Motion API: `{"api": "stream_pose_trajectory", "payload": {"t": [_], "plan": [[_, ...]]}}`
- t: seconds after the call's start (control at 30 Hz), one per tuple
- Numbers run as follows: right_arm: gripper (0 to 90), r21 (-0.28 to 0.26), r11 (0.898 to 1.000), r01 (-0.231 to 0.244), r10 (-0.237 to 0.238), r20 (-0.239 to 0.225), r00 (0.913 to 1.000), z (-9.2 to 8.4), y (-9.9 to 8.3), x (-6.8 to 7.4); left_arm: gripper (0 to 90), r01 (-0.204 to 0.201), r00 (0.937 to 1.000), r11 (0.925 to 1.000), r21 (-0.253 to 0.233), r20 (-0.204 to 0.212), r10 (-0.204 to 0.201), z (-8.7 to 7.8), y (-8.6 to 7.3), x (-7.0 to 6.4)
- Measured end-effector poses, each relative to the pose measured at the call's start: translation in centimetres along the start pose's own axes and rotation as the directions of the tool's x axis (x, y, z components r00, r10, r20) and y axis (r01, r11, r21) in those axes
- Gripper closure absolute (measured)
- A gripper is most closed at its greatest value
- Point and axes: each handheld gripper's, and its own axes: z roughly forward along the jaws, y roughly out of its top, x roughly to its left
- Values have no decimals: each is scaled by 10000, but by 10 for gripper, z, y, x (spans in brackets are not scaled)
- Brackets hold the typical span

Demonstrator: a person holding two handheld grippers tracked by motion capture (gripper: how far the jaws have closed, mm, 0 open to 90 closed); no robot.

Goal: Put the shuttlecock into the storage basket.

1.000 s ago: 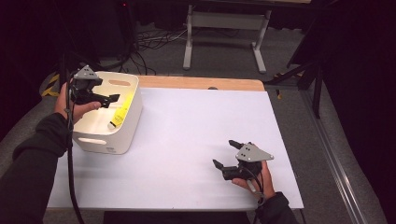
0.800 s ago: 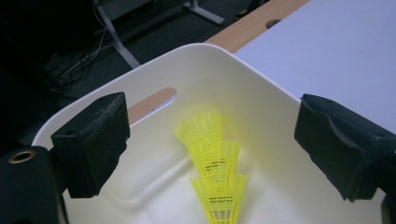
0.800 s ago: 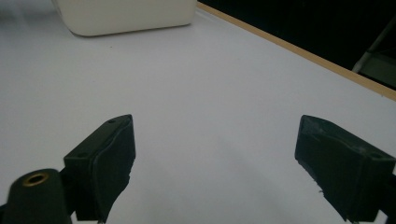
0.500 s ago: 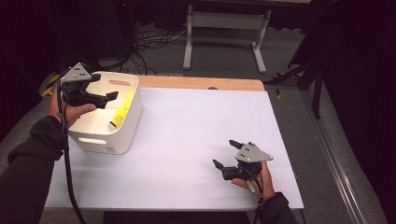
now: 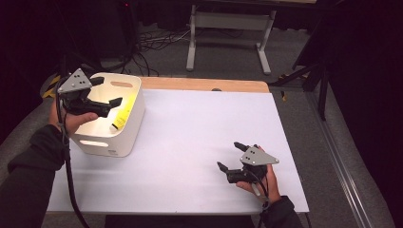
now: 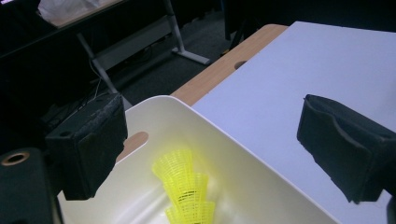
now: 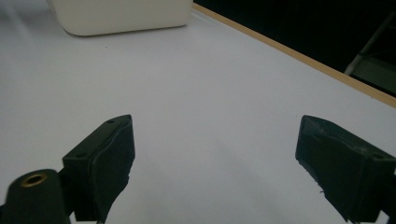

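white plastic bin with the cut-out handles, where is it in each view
High view: the white plastic bin sits at the table's left, under the left gripper.
Left gripper view: its rim curves across the lower middle.
Right gripper view: its base is at top left.
Shared landmark: the table's wooden edge.

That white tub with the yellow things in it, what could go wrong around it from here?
Two risks, as I judge them. The left tool hangs open above the white tub, close to its rim; a careless move could knock or tip the tub. The yellow shuttlecocks lie nested against the tub's inner wall, so a grab might lift several at once or scrape the wall. The right tool sits open, far off across the table.
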Motion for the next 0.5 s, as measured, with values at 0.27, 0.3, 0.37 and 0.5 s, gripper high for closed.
{"api": "stream_pose_trajectory", "payload": {"t": [0.27, 0.3, 0.37, 0.5], "plan": [[126, -5, 10000, 6, -6, 74, 10000, -1, 1, -1, 79, -125, 9997, 9991, -407, 210, 134, -7, 3, -11], [125, -33, 10000, -5, 5, 90, 10000, -2, 1, -1, 76, -76, 9996, 9990, -443, 279, 88, -8, 3, -12], [122, -53, 10000, -24, 24, 96, 10000, -2, 1, -1, 72, -136, 9995, 9987, -481, 267, 149, -8, 3, -14], [110, -42, 10000, 26, -25, 202, 9998, -3, 2, -1, 49, -221, 9991, 9983, -535, 362, 241, -9, 1, -21]]}}
